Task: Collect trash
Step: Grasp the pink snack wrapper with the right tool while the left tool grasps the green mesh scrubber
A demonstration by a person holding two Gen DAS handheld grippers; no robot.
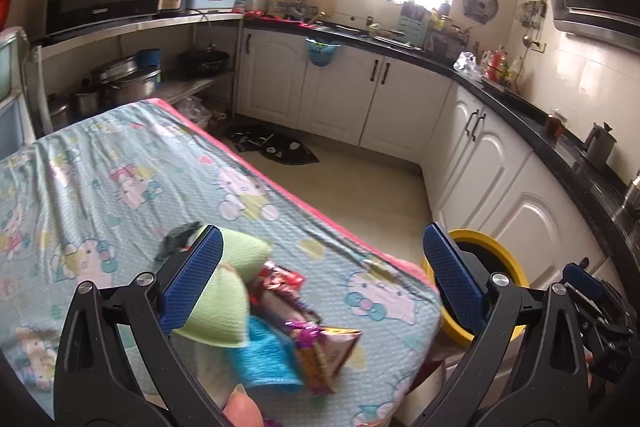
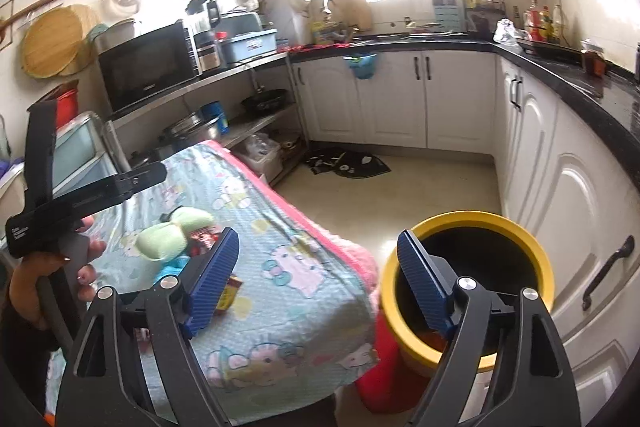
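Note:
A pile of trash lies near the corner of the table with the cartoon-cat cloth (image 1: 120, 167): pale green soft pieces (image 1: 228, 291), a red wrapper (image 1: 280, 277), a blue cloth (image 1: 264, 359) and an orange snack packet (image 1: 332, 351). My left gripper (image 1: 320, 279) hangs open just above the pile, its left pad beside the green pieces, gripping nothing. A yellow-rimmed bin (image 2: 468, 217) stands on the floor off the table's corner. My right gripper (image 2: 320, 283) is open and empty, its right pad over the bin's mouth. The green pieces (image 2: 168, 235) and the packet (image 2: 230, 293) show left of it.
A small black object (image 1: 176, 239) lies beyond the pile. White cabinets (image 2: 580, 211) with a black counter run close behind the bin. A dark mat (image 2: 348, 163) lies on the tiled floor. A hand (image 2: 86, 255) holds the other tool at the left.

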